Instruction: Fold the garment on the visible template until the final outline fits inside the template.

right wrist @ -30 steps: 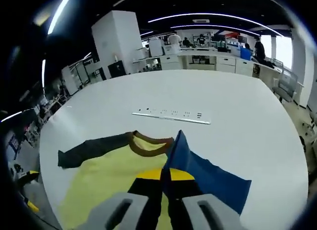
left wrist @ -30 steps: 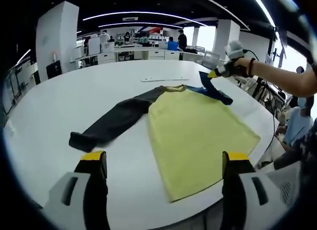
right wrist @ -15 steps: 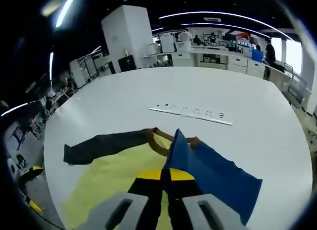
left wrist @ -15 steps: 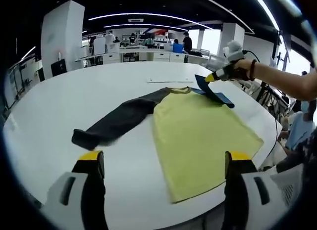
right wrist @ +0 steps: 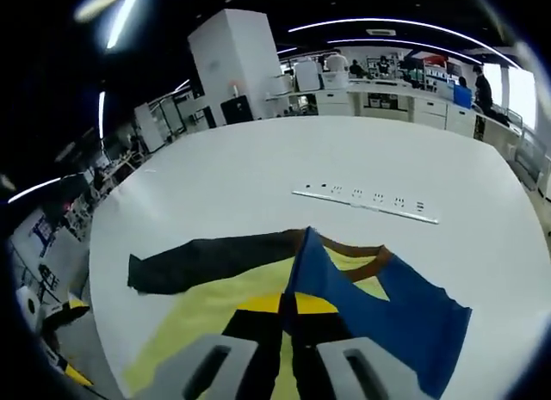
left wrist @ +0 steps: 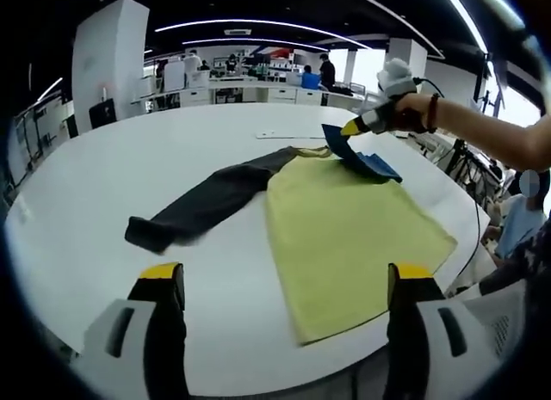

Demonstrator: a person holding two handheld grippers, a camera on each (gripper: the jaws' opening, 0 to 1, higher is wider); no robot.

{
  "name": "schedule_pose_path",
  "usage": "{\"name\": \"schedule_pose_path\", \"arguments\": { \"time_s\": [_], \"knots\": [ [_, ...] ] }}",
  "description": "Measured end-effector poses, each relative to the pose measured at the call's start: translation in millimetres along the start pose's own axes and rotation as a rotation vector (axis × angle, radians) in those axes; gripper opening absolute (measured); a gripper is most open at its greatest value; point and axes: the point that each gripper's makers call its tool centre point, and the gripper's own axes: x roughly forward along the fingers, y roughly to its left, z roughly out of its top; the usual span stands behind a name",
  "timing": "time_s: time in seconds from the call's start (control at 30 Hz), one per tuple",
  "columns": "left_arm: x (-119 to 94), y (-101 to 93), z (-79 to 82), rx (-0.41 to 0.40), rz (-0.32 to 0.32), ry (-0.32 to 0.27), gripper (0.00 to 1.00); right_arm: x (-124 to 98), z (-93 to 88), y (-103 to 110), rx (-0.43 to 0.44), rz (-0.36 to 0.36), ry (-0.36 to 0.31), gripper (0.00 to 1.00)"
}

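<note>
A long-sleeved shirt lies on the white table: yellow body (left wrist: 344, 228), dark grey sleeve (left wrist: 202, 204) stretched out to the left, blue sleeve (left wrist: 357, 155) at the far right. In the left gripper view my left gripper (left wrist: 288, 284) hangs open above the near table edge, short of the shirt, nothing between its yellow-tipped fingers. My right gripper (left wrist: 349, 129), held by a hand, lifts the blue sleeve over the collar. In the right gripper view my right gripper (right wrist: 286, 304) is shut on the blue sleeve (right wrist: 379, 310), with the yellow body (right wrist: 215, 310), brown collar (right wrist: 366, 264) and grey sleeve (right wrist: 207, 261) beyond.
A white power strip (right wrist: 366, 202) lies on the table beyond the collar, also seen as the strip (left wrist: 280, 135). The round white table (left wrist: 129, 159) has bare room left and far. Desks, a white pillar (right wrist: 237, 64) and people stand in the background.
My right gripper has carried the blue sleeve up and leftward over the collar toward the shirt's middle. The left gripper has stayed open near the table edge.
</note>
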Motion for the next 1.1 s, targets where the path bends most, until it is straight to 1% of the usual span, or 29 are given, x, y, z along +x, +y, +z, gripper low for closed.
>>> {"name": "schedule_pose_path", "arguments": {
  "time_s": [0.1,0.2,0.3,0.43,0.5,0.57,0.67,0.97,1.1],
  "knots": [
    [0.4,-0.9,0.3,-0.006,-0.003,-0.002,0.95,2.8,1.3,8.4,-0.037,0.004,0.007,0.0],
    [-0.1,-0.1,0.3,-0.003,0.001,-0.001,0.95,4.9,3.4,16.4,-0.053,0.013,0.009,0.0],
    [-1.2,0.4,3.3,-0.022,-0.002,-0.023,0.95,7.4,6.1,26.0,-0.071,0.021,0.006,0.0],
    [-1.6,1.9,1.2,-0.014,0.005,-0.012,0.95,10.8,7.8,37.5,-0.094,0.038,0.01,0.0],
    [-1.8,1.7,1.9,-0.025,-0.001,-0.02,0.95,11.9,7.6,43.0,-0.105,0.051,0.014,0.0],
    [-2.3,2.3,2.6,-0.036,-0.002,-0.027,0.94,12.9,5.7,49.9,-0.114,0.07,0.027,0.0],
    [-2.6,4.4,1.2,-0.032,0.003,-0.021,0.94,14.4,3.1,59.7,-0.132,0.094,0.041,0.0],
    [-2.9,5.8,-2.6,-0.034,0.001,-0.014,0.94,14.4,-4.8,78.5,-0.169,0.135,0.054,0.0],
    [-2.0,5.8,-4.8,-0.037,0.002,-0.009,0.94,14.0,-10.0,86.4,-0.209,0.144,0.057,0.0]
  ]
}}
